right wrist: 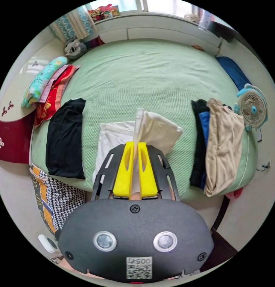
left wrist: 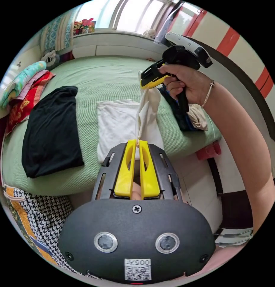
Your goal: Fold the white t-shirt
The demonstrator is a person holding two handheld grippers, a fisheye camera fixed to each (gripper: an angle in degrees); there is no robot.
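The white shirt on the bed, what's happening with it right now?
A person is folding the white t-shirt on the green bed with two hand-held grippers. The left gripper and the right gripper are each shut on an edge of it, lifting that part while the rest lies flat. A folded black garment lies beside it, and a pile of dark and beige clothes sits at the bed's edge.
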